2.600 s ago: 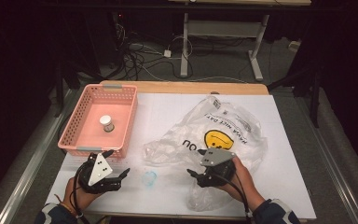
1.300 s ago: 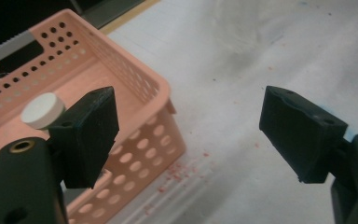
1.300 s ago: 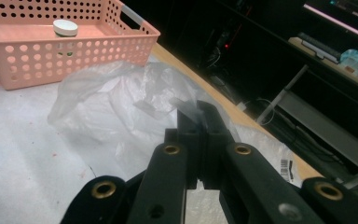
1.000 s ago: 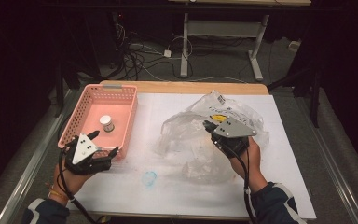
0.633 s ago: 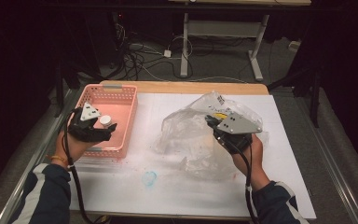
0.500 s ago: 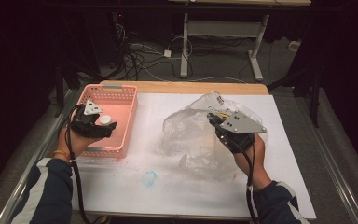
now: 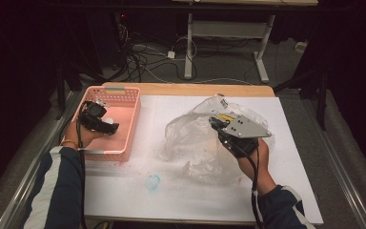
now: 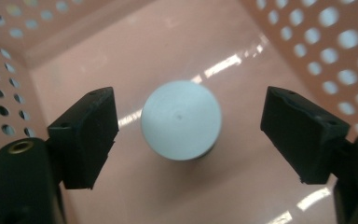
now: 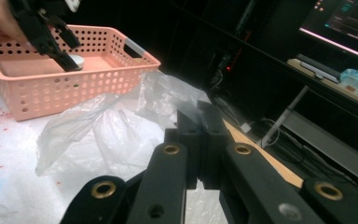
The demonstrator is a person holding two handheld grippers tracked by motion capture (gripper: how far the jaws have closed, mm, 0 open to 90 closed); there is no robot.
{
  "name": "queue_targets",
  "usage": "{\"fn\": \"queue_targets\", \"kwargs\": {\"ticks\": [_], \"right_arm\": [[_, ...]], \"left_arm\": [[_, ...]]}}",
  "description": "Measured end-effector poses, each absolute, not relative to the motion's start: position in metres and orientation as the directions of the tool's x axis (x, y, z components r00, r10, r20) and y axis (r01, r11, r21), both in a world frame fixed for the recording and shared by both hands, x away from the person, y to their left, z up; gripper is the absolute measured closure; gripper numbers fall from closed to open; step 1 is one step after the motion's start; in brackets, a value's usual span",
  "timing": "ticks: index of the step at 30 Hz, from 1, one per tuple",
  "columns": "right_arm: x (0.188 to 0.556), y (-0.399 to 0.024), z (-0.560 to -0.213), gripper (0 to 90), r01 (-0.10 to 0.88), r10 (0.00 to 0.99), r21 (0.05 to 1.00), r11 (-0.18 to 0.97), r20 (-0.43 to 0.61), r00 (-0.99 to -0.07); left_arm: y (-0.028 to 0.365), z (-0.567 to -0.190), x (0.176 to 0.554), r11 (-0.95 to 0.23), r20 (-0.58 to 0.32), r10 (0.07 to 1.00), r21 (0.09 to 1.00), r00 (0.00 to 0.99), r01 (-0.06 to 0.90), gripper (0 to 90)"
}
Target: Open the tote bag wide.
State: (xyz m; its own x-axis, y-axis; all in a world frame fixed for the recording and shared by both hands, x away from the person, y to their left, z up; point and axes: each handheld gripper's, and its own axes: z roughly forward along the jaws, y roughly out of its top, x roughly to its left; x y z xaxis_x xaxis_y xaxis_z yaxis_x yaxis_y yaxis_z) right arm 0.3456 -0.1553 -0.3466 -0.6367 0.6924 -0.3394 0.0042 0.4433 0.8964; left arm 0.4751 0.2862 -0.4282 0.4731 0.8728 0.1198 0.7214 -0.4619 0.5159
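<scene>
A small jar with a pale round lid [image 8: 181, 119] stands on the floor of the pink perforated basket [image 7: 128, 121]. My left gripper [image 8: 193, 135] points down into the basket, open, one jaw on each side of the lid and clear of it. In the high view the left gripper [image 7: 106, 128] is at the basket's near left. My right gripper [image 7: 215, 122] is shut on the clear plastic bag [image 7: 190, 138] and holds its upper part off the table. The right gripper view has its jaws [image 9: 200, 116] pressed together, with the crumpled bag [image 9: 98, 135] hanging to the left.
A small blue cap [image 7: 152, 182] lies on the white table cover [image 7: 286, 191] near the front edge. The basket [image 9: 98, 77] sits at the table's left. Cables and a desk frame lie on the dark floor beyond the table.
My left gripper has moved from the basket's front edge into the basket and down around the jar. My right gripper has lifted the bag and pulled it slightly right.
</scene>
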Motion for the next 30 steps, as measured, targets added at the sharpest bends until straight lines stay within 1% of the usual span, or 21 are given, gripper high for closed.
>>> {"fn": "queue_targets", "kwargs": {"ticks": [1,2,3,4,6,7,8,9,17,21,26,30], "right_arm": [[0.346,-0.155,-0.348,90.0,0.002,0.692,0.896,0.445,-0.342,-0.636],[0.346,-0.155,-0.348,90.0,0.002,0.692,0.896,0.445,-0.342,-0.636],[0.347,-0.155,-0.349,90.0,0.005,0.69,0.896,0.445,-0.339,-0.64],[0.347,-0.155,-0.349,90.0,0.005,0.69,0.896,0.445,-0.339,-0.64],[0.348,-0.155,-0.35,90.0,0.012,0.692,0.897,0.442,-0.333,-0.64],[0.349,-0.156,-0.352,90.0,0.019,0.694,0.899,0.438,-0.325,-0.642],[0.349,-0.156,-0.352,90.0,0.019,0.694,0.899,0.438,-0.325,-0.642],[0.35,-0.156,-0.352,90.0,0.017,0.694,0.898,0.44,-0.328,-0.641],[0.351,-0.156,-0.354,90.0,0.026,0.697,0.896,0.442,-0.326,-0.639],[0.35,-0.156,-0.355,90.0,0.023,0.694,0.894,0.448,-0.331,-0.639],[0.351,-0.157,-0.355,90.0,0.026,0.697,0.895,0.445,-0.328,-0.638],[0.351,-0.155,-0.356,90.0,0.033,0.693,0.892,0.45,-0.325,-0.644]], "left_arm": [[0.286,-0.43,0.477,-0.466,0.13,0.874,0.5,0.469,0.73,23.1],[0.286,-0.43,0.479,-0.477,0.129,0.867,0.493,0.481,0.728,23.1],[0.285,-0.43,0.479,-0.489,0.128,0.859,0.49,0.496,0.721,31.8],[0.286,-0.43,0.479,-0.496,0.129,0.854,0.492,0.504,0.715,31.8],[0.286,-0.432,0.48,-0.503,0.137,0.851,0.486,0.506,0.714,41.4],[0.285,-0.433,0.481,-0.509,0.145,0.849,0.478,0.508,0.716,44.0],[0.284,-0.433,0.481,-0.515,0.156,0.848,0.473,0.507,0.715,44.0],[0.284,-0.433,0.481,-0.518,0.163,0.846,0.474,0.507,0.712,46.4],[0.283,-0.433,0.481,-0.548,0.187,0.828,0.471,0.529,0.691,48.1],[0.283,-0.431,0.48,-0.565,0.215,0.818,0.475,0.534,0.675,48.2],[0.286,-0.418,0.47,-0.55,0.221,0.822,0.549,0.525,0.63,48.2],[0.287,-0.403,0.452,-0.516,0.194,0.825,0.642,0.531,0.568,48.3]]}}
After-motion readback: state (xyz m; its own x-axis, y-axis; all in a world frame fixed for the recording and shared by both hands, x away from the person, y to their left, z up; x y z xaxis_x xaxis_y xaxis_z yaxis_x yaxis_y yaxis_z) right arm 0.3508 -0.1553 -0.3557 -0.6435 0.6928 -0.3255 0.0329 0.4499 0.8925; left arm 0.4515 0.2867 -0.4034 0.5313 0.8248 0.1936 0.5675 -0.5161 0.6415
